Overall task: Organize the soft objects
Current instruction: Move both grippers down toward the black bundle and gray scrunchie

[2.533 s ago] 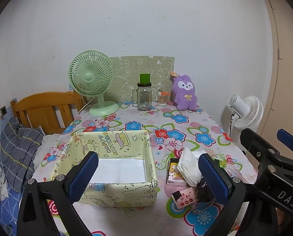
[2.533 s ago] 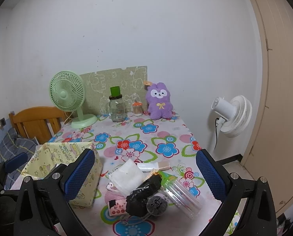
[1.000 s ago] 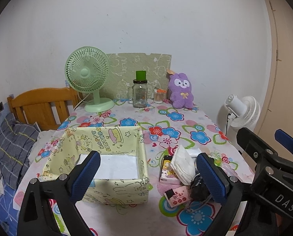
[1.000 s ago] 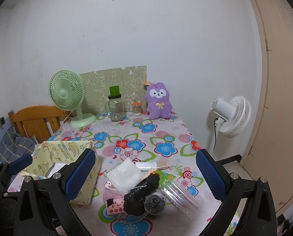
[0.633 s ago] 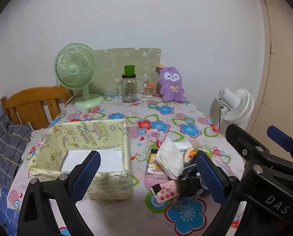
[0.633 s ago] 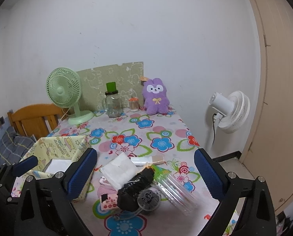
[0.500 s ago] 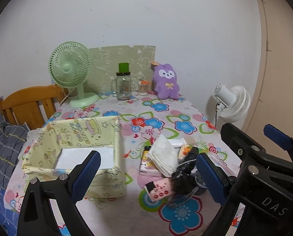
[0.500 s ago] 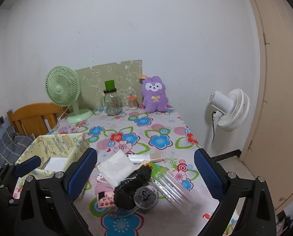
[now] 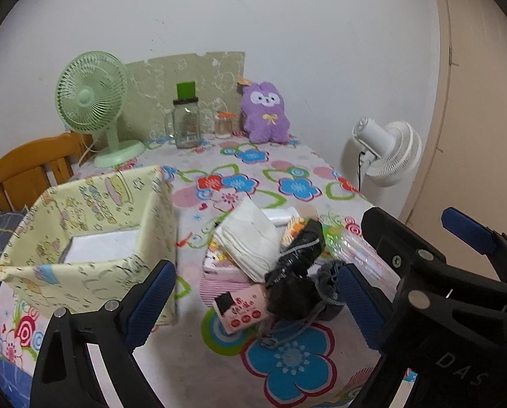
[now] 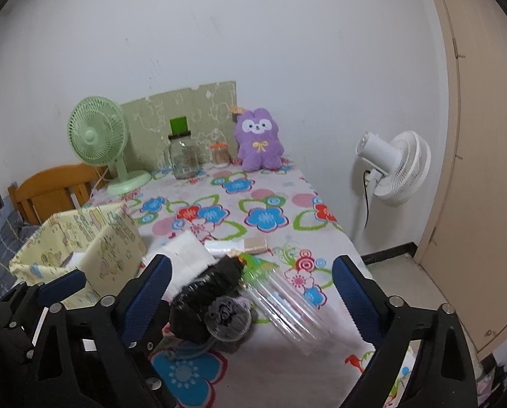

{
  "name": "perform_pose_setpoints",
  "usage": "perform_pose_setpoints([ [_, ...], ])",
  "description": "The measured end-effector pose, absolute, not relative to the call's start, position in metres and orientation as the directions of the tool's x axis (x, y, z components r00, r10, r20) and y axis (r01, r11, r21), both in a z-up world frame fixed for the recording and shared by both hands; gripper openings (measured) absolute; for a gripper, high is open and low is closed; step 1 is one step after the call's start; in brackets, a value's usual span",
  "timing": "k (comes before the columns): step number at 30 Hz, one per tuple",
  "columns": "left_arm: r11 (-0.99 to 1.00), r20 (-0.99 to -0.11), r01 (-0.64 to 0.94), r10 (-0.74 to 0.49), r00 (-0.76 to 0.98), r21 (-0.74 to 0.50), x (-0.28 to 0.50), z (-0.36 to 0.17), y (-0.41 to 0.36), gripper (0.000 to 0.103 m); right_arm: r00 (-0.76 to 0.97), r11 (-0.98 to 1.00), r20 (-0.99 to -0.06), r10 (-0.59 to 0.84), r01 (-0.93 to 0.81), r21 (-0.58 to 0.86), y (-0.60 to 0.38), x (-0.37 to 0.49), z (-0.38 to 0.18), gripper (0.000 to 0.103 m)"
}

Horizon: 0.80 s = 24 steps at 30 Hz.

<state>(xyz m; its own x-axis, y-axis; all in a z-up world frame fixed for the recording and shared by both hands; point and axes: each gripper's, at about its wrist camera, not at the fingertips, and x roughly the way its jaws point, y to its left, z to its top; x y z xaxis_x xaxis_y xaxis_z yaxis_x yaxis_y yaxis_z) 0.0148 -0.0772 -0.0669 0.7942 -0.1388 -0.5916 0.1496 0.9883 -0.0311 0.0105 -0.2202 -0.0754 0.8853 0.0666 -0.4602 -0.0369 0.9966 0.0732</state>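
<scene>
A pile of small things lies on the flowered tablecloth: a white folded cloth (image 9: 250,234), a black bag (image 9: 297,261), a grey drawstring pouch (image 9: 328,292), a pink packet (image 9: 243,309) and clear plastic cups (image 10: 287,302). To its left stands a yellow fabric box (image 9: 83,204). A purple plush (image 9: 265,112) sits at the far edge. My left gripper (image 9: 255,275) hangs open above the near side of the pile. My right gripper (image 10: 251,265) is over the black bag (image 10: 205,289) and pouch (image 10: 227,316); its jaws are closing, with nothing pressed between the pads.
A green desk fan (image 9: 93,102), a glass jar with a green lid (image 9: 185,125) and a small jar (image 9: 224,124) line the far wall. A white floor fan (image 10: 392,170) stands past the table's right edge. A wooden chair (image 9: 25,166) is at the left.
Both grippers have come down and closer to the pile. The left one has shifted right, from over the box toward the pile. The right jaws have narrowed slightly.
</scene>
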Motion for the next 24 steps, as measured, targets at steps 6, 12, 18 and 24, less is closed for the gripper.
perform_pose_setpoints([
  [6,0.986,-0.619,0.163,-0.141,0.773,-0.022,0.020,-0.081,-0.087,0.096,0.867,0.996,-0.493,0.071,-0.034,0.084,-0.227,0.018,-0.091,0.096],
  [12,0.986,-0.633,0.167,-0.127,0.763,0.004,0.026,-0.093,-0.096,0.093,0.846,0.995,-0.527,0.081,-0.034,0.098,-0.231,0.027,-0.105,0.092],
  [18,0.986,-0.659,0.168,-0.109,0.745,0.027,0.028,-0.105,-0.099,0.091,0.820,0.990,-0.559,0.123,-0.064,0.124,-0.229,0.033,-0.116,0.090],
  [24,0.985,-0.671,0.171,-0.102,0.735,0.037,0.031,-0.113,-0.099,0.090,0.788,0.987,-0.595,0.158,-0.102,0.127,-0.217,0.042,-0.127,0.079],
])
